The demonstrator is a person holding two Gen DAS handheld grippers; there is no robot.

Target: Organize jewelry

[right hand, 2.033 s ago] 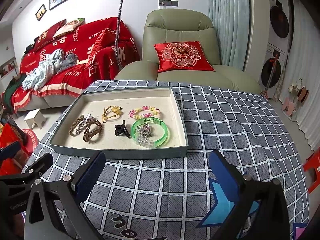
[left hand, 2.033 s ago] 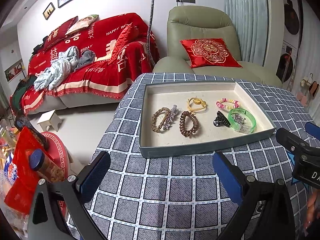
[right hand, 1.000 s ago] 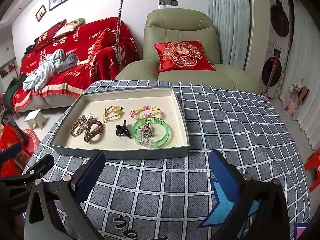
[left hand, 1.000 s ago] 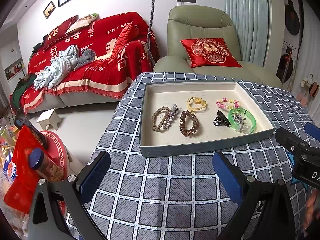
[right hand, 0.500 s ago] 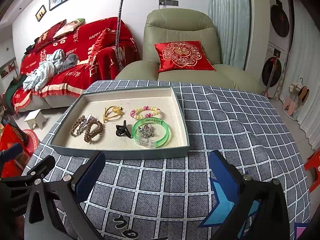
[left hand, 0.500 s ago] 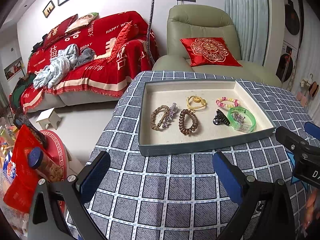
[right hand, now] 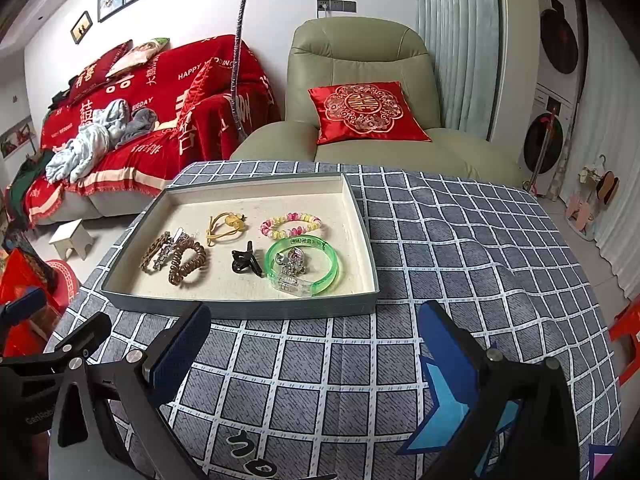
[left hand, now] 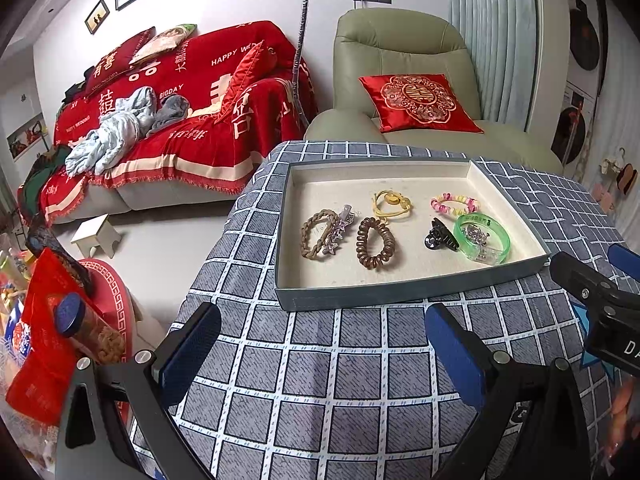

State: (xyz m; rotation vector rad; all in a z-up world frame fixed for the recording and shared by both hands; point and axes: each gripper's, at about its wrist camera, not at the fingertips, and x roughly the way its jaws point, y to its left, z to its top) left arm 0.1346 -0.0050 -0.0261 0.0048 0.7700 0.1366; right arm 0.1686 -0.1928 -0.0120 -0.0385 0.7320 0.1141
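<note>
Both the left tongs point(left hand: 320, 344) and right tongs point(right hand: 316, 340) are being held wide open and empty above the desk point(right hand: 460, 240), while the jewelry is lying inside the tray point(right hand: 240, 308).

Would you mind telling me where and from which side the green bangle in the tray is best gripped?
Grip the green bangle across its right rim, coming down from above with the right gripper. It lies flat, so one finger fits inside the ring. That side avoids the black claw clip at its left; the silver charm sits inside.
</note>
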